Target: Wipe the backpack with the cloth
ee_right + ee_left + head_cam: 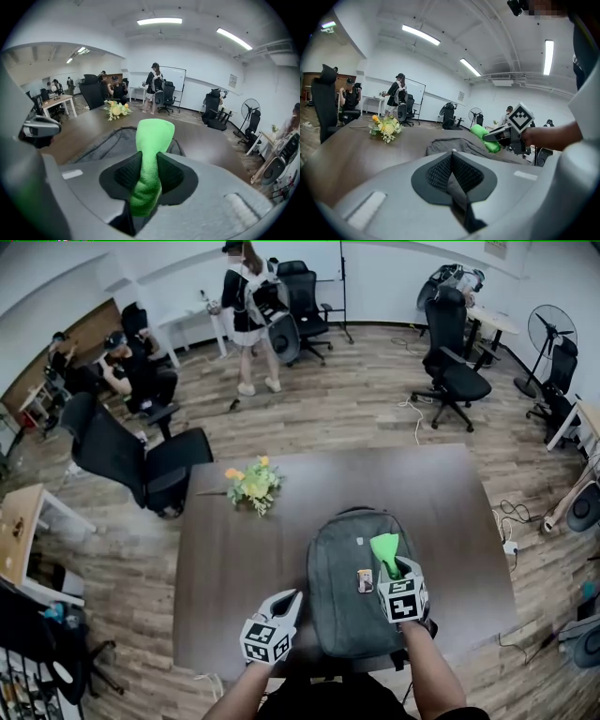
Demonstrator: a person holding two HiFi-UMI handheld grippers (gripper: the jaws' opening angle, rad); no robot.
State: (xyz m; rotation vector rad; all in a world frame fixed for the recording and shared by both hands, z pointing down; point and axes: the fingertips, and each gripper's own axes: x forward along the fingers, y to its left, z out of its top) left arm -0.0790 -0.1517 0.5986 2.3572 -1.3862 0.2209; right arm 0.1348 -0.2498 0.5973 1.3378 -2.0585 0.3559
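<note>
Bright, even light from ceiling strip lights (159, 21); soft shadows; fisheye edges bend — corners vignetted black.

A backpack (352, 587) lies on the table (234, 559), right of centre and close to the near edge. A bunch of flowers (253, 486) lies on the table behind it and to the left, near the far edge. The left gripper (292, 600) is just left of the backpack, over the near edge. The right gripper (388, 570) is above the backpack's near right part, with the cloth (385, 548) between its jaws. An office chair (131, 460) stands off the table's far left corner, and another (455, 362) stands behind the table to the right.
</note>
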